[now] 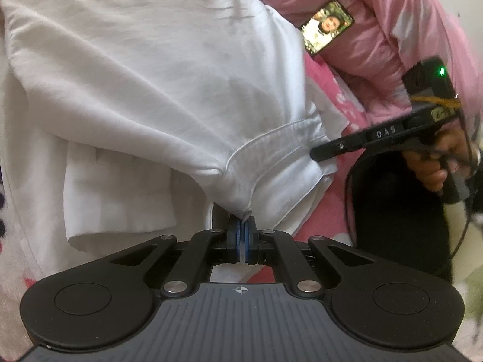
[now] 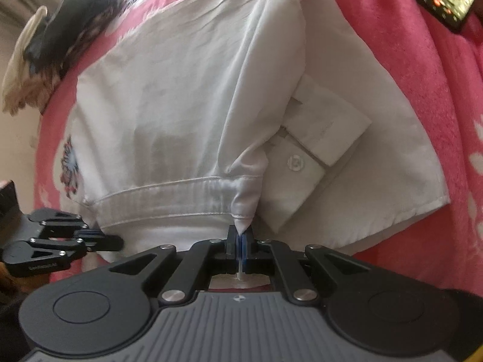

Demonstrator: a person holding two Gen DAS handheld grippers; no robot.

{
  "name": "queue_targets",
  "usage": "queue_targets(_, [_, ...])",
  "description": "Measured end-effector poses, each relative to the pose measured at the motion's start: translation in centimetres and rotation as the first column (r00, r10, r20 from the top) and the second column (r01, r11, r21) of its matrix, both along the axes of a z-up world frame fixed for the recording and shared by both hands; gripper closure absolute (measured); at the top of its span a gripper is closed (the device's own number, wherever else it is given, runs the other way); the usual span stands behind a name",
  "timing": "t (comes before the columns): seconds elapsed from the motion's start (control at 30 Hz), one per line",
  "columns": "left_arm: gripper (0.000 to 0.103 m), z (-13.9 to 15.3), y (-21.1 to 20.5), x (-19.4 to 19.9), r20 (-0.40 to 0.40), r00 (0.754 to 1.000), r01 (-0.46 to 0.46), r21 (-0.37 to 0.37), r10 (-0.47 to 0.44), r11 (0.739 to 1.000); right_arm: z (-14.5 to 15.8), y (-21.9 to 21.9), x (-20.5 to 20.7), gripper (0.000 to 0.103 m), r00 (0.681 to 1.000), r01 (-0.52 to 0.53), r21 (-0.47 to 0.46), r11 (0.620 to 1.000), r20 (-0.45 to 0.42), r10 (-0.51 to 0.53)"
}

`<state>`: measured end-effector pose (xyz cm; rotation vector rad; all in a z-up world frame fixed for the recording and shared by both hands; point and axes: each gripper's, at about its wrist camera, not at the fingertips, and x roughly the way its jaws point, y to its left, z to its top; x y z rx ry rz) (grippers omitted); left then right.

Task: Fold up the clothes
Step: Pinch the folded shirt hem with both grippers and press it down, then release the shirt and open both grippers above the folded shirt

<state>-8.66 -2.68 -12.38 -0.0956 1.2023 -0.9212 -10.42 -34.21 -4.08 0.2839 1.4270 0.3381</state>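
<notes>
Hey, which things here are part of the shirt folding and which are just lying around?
Part of the job:
white shirt
left tool, clamped on its hem
right tool, also clamped on the hem

Just lying about:
phone
pink quilt
dark clothes pile
pink blanket underneath

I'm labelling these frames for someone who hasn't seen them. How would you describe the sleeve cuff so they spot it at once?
Start at the pink blanket, then the white shirt spread across it. On its right side a sleeve is folded back; the cuff is the stiff rectangular end, the only part bearing a round white button.
</notes>
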Motion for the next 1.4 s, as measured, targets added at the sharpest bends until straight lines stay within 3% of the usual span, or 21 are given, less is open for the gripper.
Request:
queue_targets(0.1, [0.099,0.0,-0.3,-0.3,0.028,0.999,0.022,0.027,-0.023,0.999,-0.1,0.6,0.0,0.095,0.999,-0.029,-0.039,0.999,0.022,0.030])
queue_targets(0.17, [0.096,0.2,-0.3,-0.5,0.040,0.998,0.038,0.039,-0.039,0.999,0.2,0.6,0.0,0.079,0.999,-0.035,-0.049,0.998,0.033,0.036])
queue_targets(0.23, [0.086,0.6,0.1,-0.8,0.035,0.997,0.063,0.049,-0.064,0.997,1.0,0.1,-0.2,0.070,0.998,-0.030,-0.070,0.997,0.050,0.034])
queue_targets(0.43, [0.084,3.5,2.5,-1.2,0.088,0.984,0.146,0.091,-0.154,0.985,4.7,-1.6,-0.7,0.071,0.989,0.015,-0.108,0.994,0.148,0.001])
queue_targets(0.57, [0.082,6.4,3.7,0.4,0.190,0.978,0.077,0.028,-0.081,0.997,7.0,-0.9,0.1,0.082,0.961,0.024,-0.088,0.996,0.278,0.002])
queue_targets(0.7, [0.080,6.1,1.6,1.8,0.240,0.971,0.000,-0.004,0.002,1.000,5.9,2.6,0.8,0.084,0.937,-0.056,-0.084,0.995,0.340,0.082])
queue_targets(0.8, [0.080,3.0,0.2,1.6,0.219,0.976,-0.021,0.075,0.004,0.997,3.4,4.8,1.0,0.084,0.933,-0.121,-0.148,0.982,0.321,0.163])
queue_targets(0.87, [0.079,1.1,-0.4,1.0,0.207,0.978,-0.026,0.125,0.000,0.992,0.8,5.1,1.0,0.090,0.955,-0.143,-0.179,0.973,0.233,0.183])
queue_targets(0.93, [0.079,1.2,-0.3,0.2,0.243,0.970,-0.019,0.124,-0.012,0.992,-0.4,4.8,0.9,0.092,0.962,-0.154,-0.178,0.972,0.198,0.189])
queue_targets(1.0, [0.078,2.0,-0.3,0.2,0.243,0.970,-0.005,0.129,-0.026,0.992,0.6,4.5,1.4,0.092,0.964,-0.150,-0.169,0.974,0.193,0.182])
queue_targets(1.17, [0.075,3.3,0.5,1.0,0.254,0.967,-0.043,0.092,0.019,0.995,5.1,2.1,4.2,0.088,0.929,-0.006,-0.116,0.993,0.367,0.049])
queue_targets(1.2, [0.074,3.3,0.6,1.3,0.253,0.967,-0.052,0.087,0.029,0.995,5.4,1.6,5.0,0.086,0.917,0.045,-0.124,0.991,0.399,0.008])
queue_targets(1.27, [0.074,2.9,0.2,1.7,0.238,0.970,-0.072,0.091,0.048,0.993,5.8,0.5,6.5,0.066,0.888,0.143,-0.132,0.981,0.454,-0.069])
queue_targets(1.3, [0.074,2.6,0.1,1.8,0.230,0.972,-0.073,0.096,0.049,0.993,5.5,0.1,7.3,0.061,0.882,0.180,-0.127,0.975,0.460,-0.103])
queue_targets(1.4, [0.074,2.2,-0.1,1.8,0.219,0.975,-0.070,0.113,0.044,0.991,4.3,-0.6,9.2,0.061,0.860,0.251,-0.122,0.960,0.483,-0.164])
